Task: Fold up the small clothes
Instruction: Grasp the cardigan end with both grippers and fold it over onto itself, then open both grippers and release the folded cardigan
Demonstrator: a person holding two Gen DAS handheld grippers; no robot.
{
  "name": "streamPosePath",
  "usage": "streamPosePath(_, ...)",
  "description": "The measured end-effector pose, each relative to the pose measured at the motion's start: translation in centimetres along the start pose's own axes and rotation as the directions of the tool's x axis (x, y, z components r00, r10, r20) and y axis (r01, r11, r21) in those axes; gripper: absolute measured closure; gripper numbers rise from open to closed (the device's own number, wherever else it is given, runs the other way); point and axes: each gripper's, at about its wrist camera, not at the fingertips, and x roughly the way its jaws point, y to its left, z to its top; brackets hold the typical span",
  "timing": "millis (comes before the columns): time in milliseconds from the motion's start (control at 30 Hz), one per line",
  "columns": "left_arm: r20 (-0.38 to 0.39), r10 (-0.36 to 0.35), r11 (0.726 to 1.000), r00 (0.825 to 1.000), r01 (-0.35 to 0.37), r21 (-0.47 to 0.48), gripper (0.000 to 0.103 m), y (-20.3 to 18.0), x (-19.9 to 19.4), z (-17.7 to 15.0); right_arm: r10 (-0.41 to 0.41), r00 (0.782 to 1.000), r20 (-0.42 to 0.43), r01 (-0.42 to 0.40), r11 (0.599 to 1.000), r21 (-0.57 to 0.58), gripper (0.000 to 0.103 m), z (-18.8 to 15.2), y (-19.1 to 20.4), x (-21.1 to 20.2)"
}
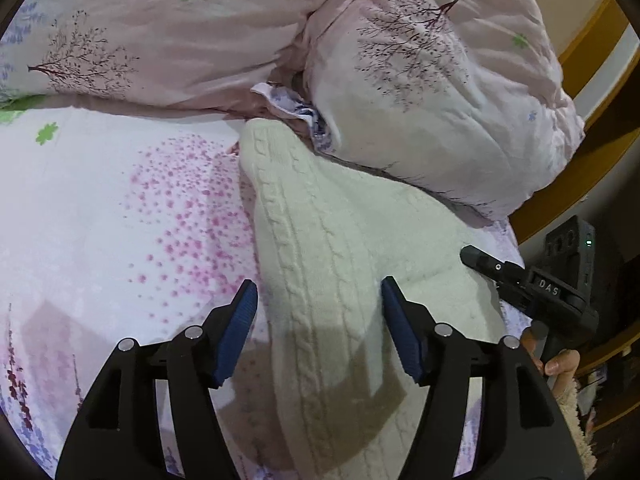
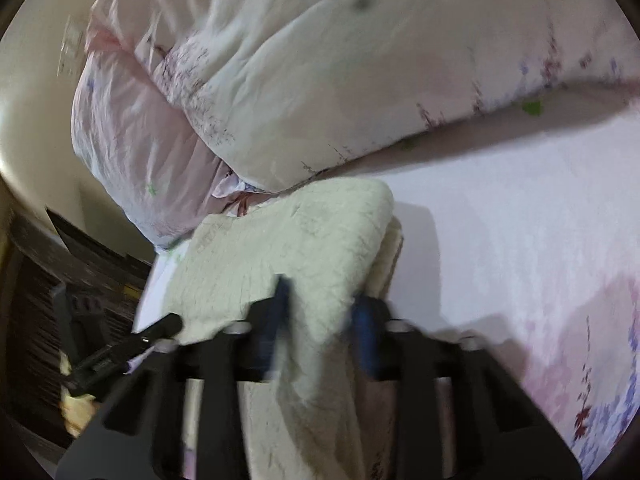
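- A cream cable-knit sweater [image 1: 332, 248] was laid on the floral bed sheet [image 1: 100, 208], its far end tucked against the bunched pink quilt [image 1: 192, 40] and the pillow [image 1: 440, 112] beside it.
- In the right wrist view the same sweater [image 2: 288, 248] was seen doubled over, a folded edge lying at its side nearer the open sheet [image 2: 520, 240].
- The left gripper [image 1: 319, 308] was held over the near part of the sweater with its jaws spread wide; the blue pads [image 1: 236, 332] stood clear of the knit on either side, and nothing was gripped.
- The right gripper [image 2: 324, 320] was seen blurred, its jaws drawn narrowly together with a raised fold of the sweater between them; the fabric appeared to be pinched there.
- In the left wrist view the right gripper [image 1: 480, 260] was seen at the sweater's edge farthest from the open sheet, with fingers [image 1: 560, 364] of the holding hand visible below it.
- A wooden bed frame [image 1: 592, 28] was seen beyond the pillow.
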Motion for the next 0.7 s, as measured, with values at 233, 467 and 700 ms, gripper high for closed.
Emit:
streamPosePath(233,0.017,0.112,0.992,0.994,-0.113,0.057,0.036,-0.8,0.8,-0.4,-0.227,0.973,0.033,0.229,0.97,-0.081,0.075,-0.1,1.5,1.0)
streamPosePath(467,0.037,0.118,0.984,0.992,-0.122,0.134,0.03,-1.9,-2.9,-3.3,-0.12,0.984,0.129,0.149,0.957,-0.248,0.071,-3.6,4.5,-5.1)
streamPosePath(700,0.028,0.187,0.958,0.982,-0.188,0.218,0.025,-2.1,-2.5,-5.7,-0.222,0.975,-0.013,0.199,0.897,-0.395,0.071,-6.9,6.1,-2.3)
